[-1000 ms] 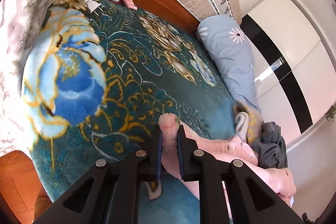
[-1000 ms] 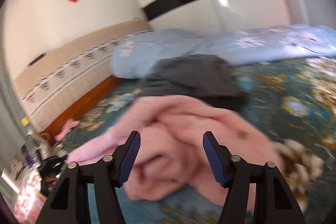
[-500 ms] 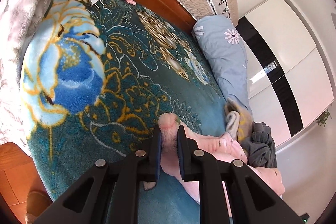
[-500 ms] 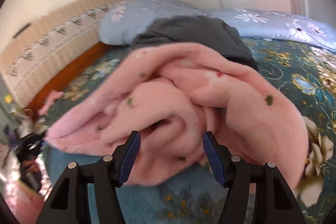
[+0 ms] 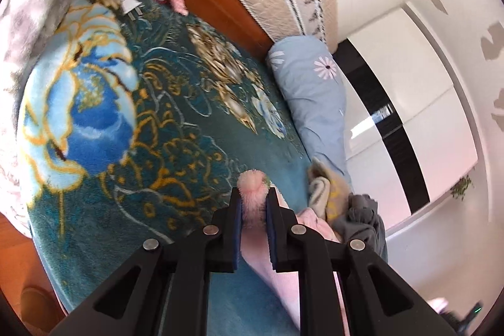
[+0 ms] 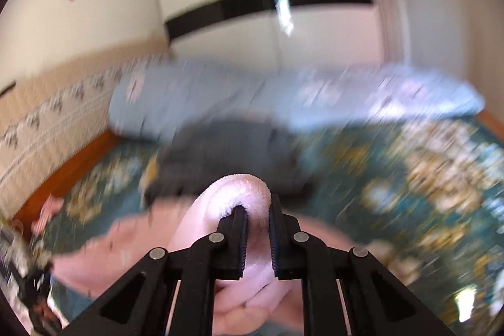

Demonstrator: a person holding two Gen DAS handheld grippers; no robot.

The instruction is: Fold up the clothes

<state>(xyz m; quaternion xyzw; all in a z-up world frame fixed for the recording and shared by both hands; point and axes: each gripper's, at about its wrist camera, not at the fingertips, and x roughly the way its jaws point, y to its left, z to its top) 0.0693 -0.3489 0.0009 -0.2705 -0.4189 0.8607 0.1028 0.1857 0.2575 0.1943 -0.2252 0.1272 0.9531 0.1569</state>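
Currently the teal floral blanket (image 5: 176, 122) fills the left-wrist view from 9 to 5 o'clock, with a pale blue pillow (image 5: 312, 96) at 2 o'clock and a grey garment (image 5: 362, 216) bunched at 4 o'clock beside a beige cloth (image 5: 321, 188). The pink fleece garment (image 6: 132, 244) lies on the blanket toward 6 o'clock in both views, gripped at two places. Judgement: this is the lift-and-spread step, so pull the two held edges apart evenly, keep tension level, and lay the fleece flat on bare blanket away from the grey garment before any crease is made. The right-wrist view is motion-blurred, so a slower pull would suit. Left gripper (image 5: 254, 203): jaws nearly closed, clamping a fluffy pink tuft that pokes out toward 12 o'clock. Right gripper (image 6: 256, 218): jaws narrowly set, pinching a rolled pink hem that arches over the left fingertip.
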